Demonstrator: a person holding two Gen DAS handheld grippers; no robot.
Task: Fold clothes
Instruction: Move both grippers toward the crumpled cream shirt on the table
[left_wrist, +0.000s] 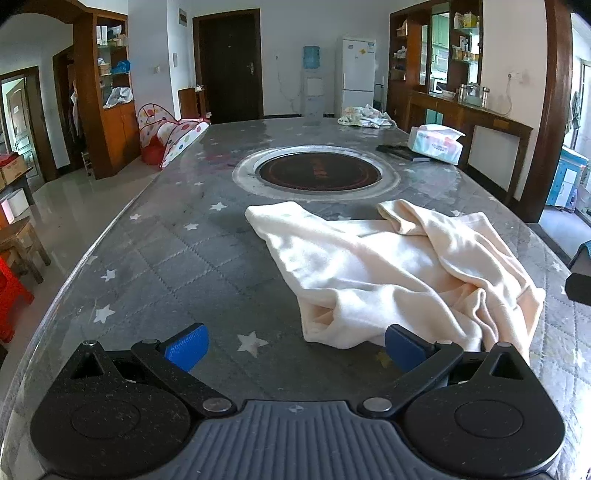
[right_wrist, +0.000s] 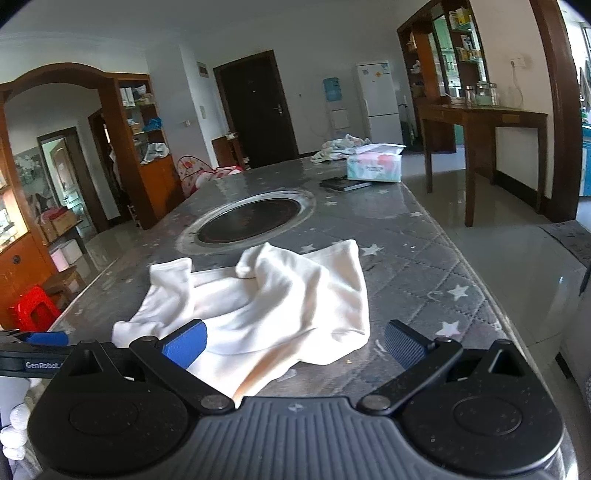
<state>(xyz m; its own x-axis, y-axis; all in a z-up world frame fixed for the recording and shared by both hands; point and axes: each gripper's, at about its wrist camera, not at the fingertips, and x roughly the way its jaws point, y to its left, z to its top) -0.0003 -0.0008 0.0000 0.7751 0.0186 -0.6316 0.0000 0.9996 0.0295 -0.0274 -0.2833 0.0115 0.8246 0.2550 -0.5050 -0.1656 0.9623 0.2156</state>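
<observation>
Cloth (left_wrist: 388, 266), cream and crumpled, lies unfolded on the tabletop (left_wrist: 166, 251) in the left wrist view, toward the near right corner. Its near hem sits just beyond the left gripper (left_wrist: 295, 345), whose blue fingers (left_wrist: 186, 345) stand wide apart with nothing between them. The right-hand finger is close to the hem; whether it touches is unclear. No fold is made yet, so the whole task appears to remain. A round inset burner (left_wrist: 319, 173) sits mid-table beyond the cloth. A tissue box (left_wrist: 437, 144) and a second heap of laundry (left_wrist: 365, 116) lie at the far right edge. To the left of the cloth the tabletop offers broad room for spreading.

From the right wrist view, the cloth (right_wrist: 266, 302) bunches into ridges, one corner reaching toward the burner (right_wrist: 247, 221). The right gripper (right_wrist: 295, 345) is also spread wide and holds nothing; its left finger overlaps the cloth's near edge in the picture. The left gripper (right_wrist: 44, 338) shows at the far left. The tabletop's right edge (right_wrist: 476, 280) runs close beside the cloth, leaving little margin there.
</observation>
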